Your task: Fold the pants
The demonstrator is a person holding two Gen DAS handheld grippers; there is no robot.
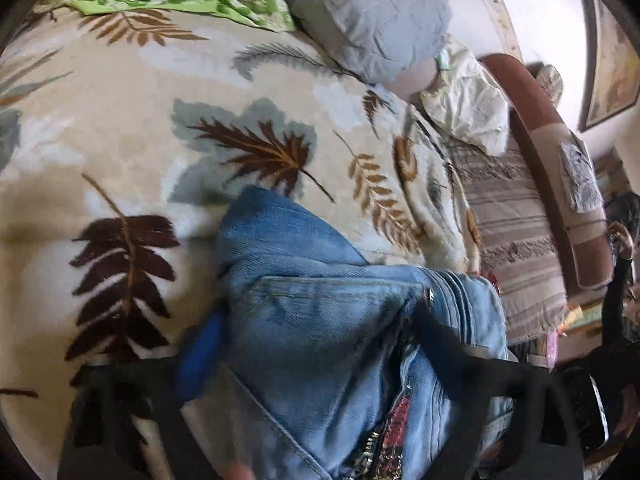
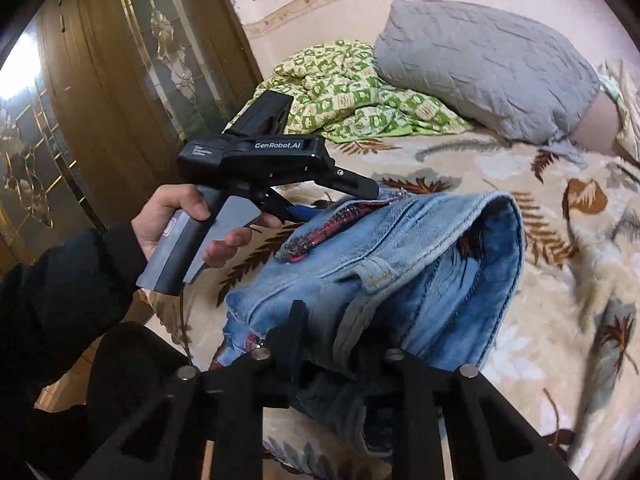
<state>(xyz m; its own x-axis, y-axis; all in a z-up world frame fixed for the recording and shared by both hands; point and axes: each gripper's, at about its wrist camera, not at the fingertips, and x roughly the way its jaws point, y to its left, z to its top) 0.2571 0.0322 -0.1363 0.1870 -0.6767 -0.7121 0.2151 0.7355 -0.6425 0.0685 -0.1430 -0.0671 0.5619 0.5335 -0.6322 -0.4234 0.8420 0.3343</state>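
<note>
I have the bed filling both views, its leaf-print blanket spread flat, with a grey pillow and a green patterned sheet bunched at the far end by the wall. A wooden door stands off to the left in the right wrist view.

The jeans lie on the near part of the blanket in a loose, half-doubled heap, the waist end with its zipper toward me and the rest running away toward the pillow.

My right gripper is narrowed onto a thick fold of denim at the near edge; the cloth sits clamped between its fingers. My left gripper stands fairly wide, straddling the waistband from the other side, and I cannot say that its pads press on the cloth. A hand works its handle.

The jeans lie straight ahead of both grippers, so I judge the fold should carry away from me, the right leading.
</note>
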